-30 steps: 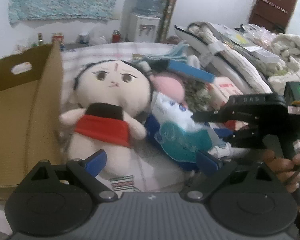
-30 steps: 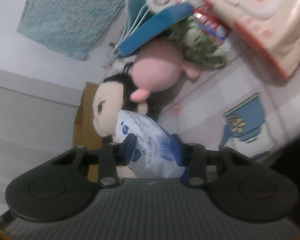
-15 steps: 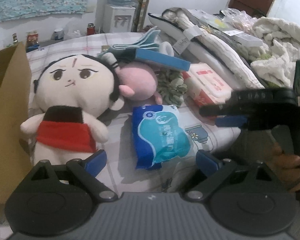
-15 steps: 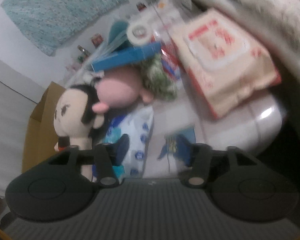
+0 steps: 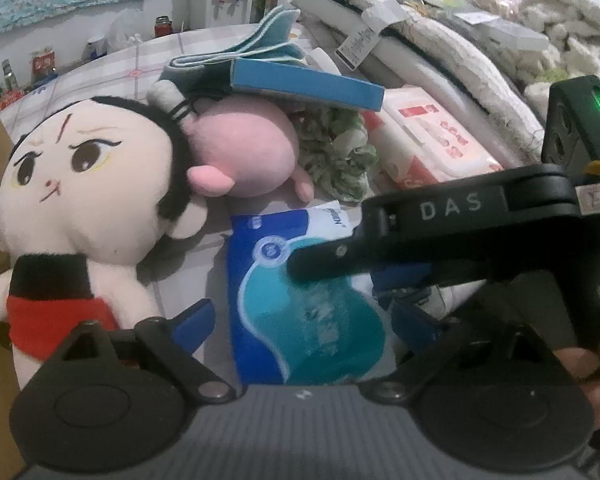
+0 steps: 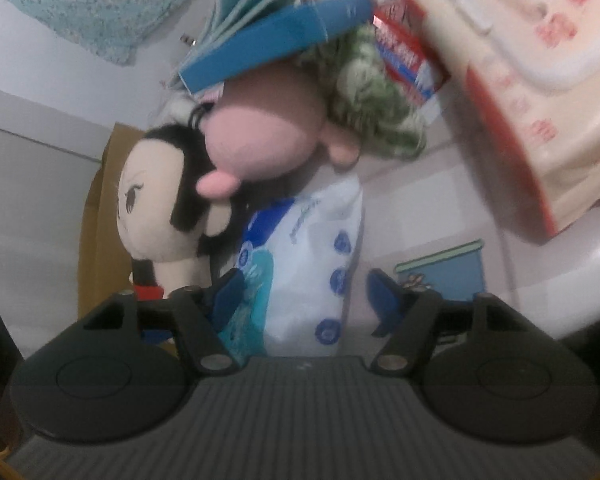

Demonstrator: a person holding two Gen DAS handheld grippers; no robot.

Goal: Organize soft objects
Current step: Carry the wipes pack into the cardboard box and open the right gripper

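Observation:
A blue and teal tissue pack (image 5: 300, 312) lies on the patterned cloth, right of a black-haired doll in red (image 5: 80, 184). A pink plush (image 5: 244, 152) rests against the doll's head. My left gripper (image 5: 304, 324) is open and low, its blue fingers either side of the pack's near end. My right gripper (image 5: 340, 272) reaches in from the right over the pack. In the right wrist view the tissue pack (image 6: 312, 256) stands between the right gripper's (image 6: 306, 294) spread fingers. The right pad is clear of it, so the gripper is open.
A cardboard box (image 6: 100, 216) stands left of the doll. Behind the plush lie a blue carton (image 5: 308, 84), a green ruffled cloth (image 5: 336, 156) and a pink wipes pack (image 5: 432, 140). Rolled bedding (image 5: 440, 48) fills the right. A hand (image 5: 596, 360) holds the right gripper.
The right gripper released the tissue pack, which dropped onto the cloth, then came back around it. The left gripper moved forward and down, close over the pack.

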